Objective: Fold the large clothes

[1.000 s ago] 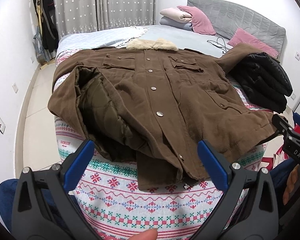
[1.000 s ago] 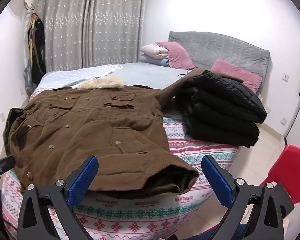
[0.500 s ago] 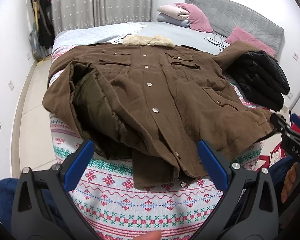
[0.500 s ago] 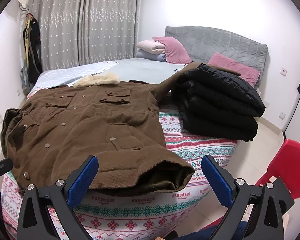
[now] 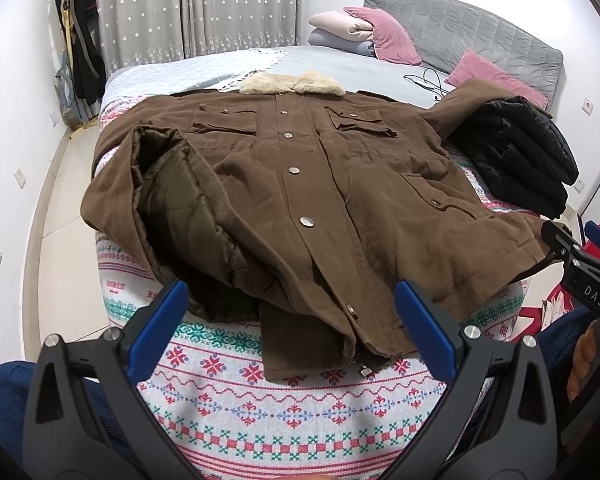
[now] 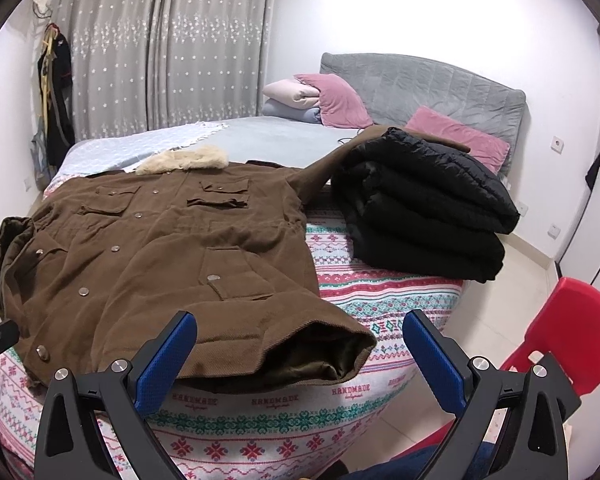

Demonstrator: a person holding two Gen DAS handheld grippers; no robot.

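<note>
A large brown coat (image 5: 300,184) with a cream fur collar (image 5: 292,82) lies front up, buttoned, on the patterned bed cover (image 5: 260,392). Its left sleeve is folded in over the body and shows olive lining (image 5: 172,192). Its other sleeve runs under a folded black jacket (image 5: 520,152). My left gripper (image 5: 288,304) is open and empty, hovering just before the coat's hem. My right gripper (image 6: 300,340) is open and empty, at the coat's (image 6: 160,248) right hem corner (image 6: 332,360). The right gripper also shows at the edge of the left wrist view (image 5: 580,256).
The folded black jacket (image 6: 428,204) sits on the bed's right side. A red plastic chair (image 6: 572,328) stands by the bed's corner. Pillows (image 6: 324,96) and a grey headboard (image 6: 420,84) lie at the far end. Clothes hang at the left wall (image 5: 80,48).
Both grippers have drifted slightly, with the coat sitting a little lower and closer in view. The coat itself has not moved. Both grippers stay open.
</note>
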